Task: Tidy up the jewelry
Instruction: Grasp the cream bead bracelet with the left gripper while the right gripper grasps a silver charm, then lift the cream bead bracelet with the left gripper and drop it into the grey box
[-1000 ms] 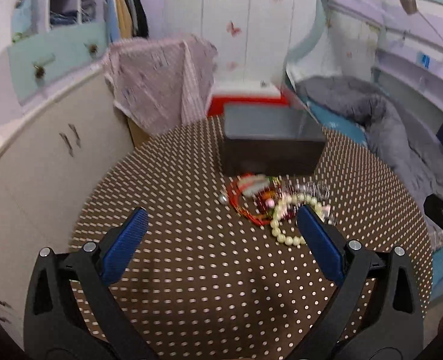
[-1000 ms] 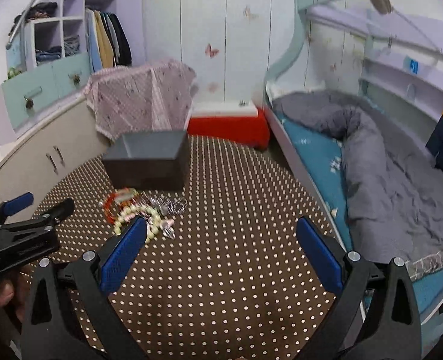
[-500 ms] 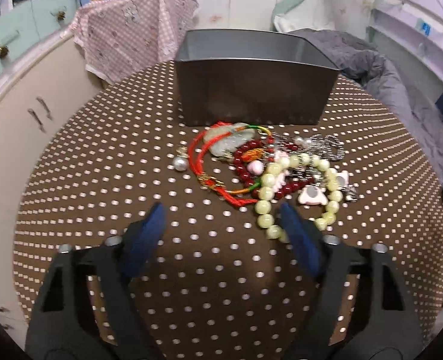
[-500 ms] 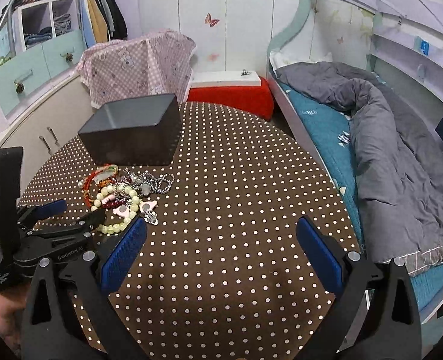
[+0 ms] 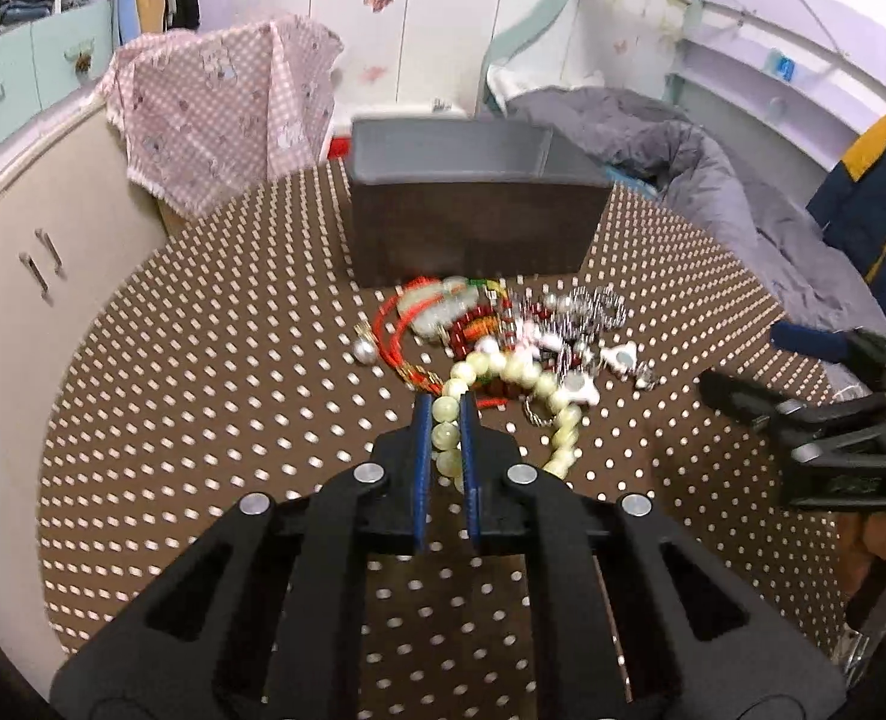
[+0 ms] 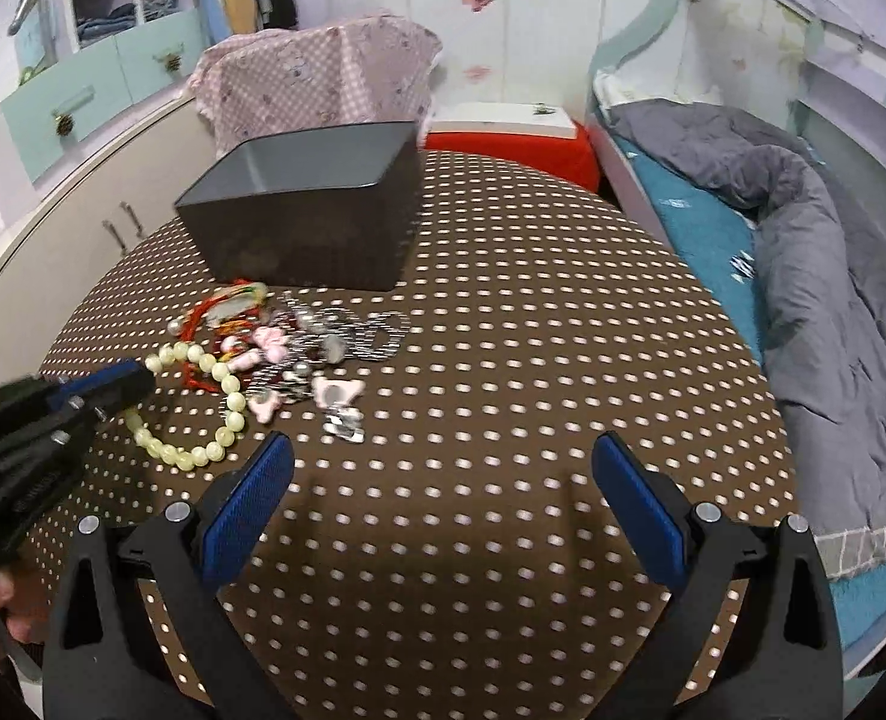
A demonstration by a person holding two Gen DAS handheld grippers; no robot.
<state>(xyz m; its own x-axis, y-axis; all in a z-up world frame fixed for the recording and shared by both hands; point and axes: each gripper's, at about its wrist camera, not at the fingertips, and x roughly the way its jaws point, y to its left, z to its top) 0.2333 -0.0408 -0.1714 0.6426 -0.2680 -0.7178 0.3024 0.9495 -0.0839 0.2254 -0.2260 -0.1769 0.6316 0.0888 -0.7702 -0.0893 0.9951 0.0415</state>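
Observation:
A tangled jewelry pile (image 5: 503, 324) (image 6: 299, 342) lies on the brown dotted tablecloth (image 6: 533, 360), just in front of an open dark grey box (image 5: 473, 228) (image 6: 305, 234). It holds red cords, silver chains and pink charms. A pale green bead bracelet (image 5: 527, 375) (image 6: 227, 396) trails from its near edge. My left gripper (image 5: 445, 414) (image 6: 137, 381) is shut on that bracelet, with beads pinched between the blue pads. My right gripper (image 6: 443, 450) (image 5: 743, 360) hangs open over bare cloth, near and to the right of the pile, with nothing between its fingers.
A bed with a grey duvet (image 6: 803, 270) runs along the table's right side. White cabinets (image 5: 35, 252) stand on the left. A pink checked cloth (image 5: 221, 102) and a red box (image 6: 503, 144) sit behind the table.
My left gripper moved in on the pile's near edge and went from wide open to shut on the bead bracelet. My right gripper sank closer to the table, still open.

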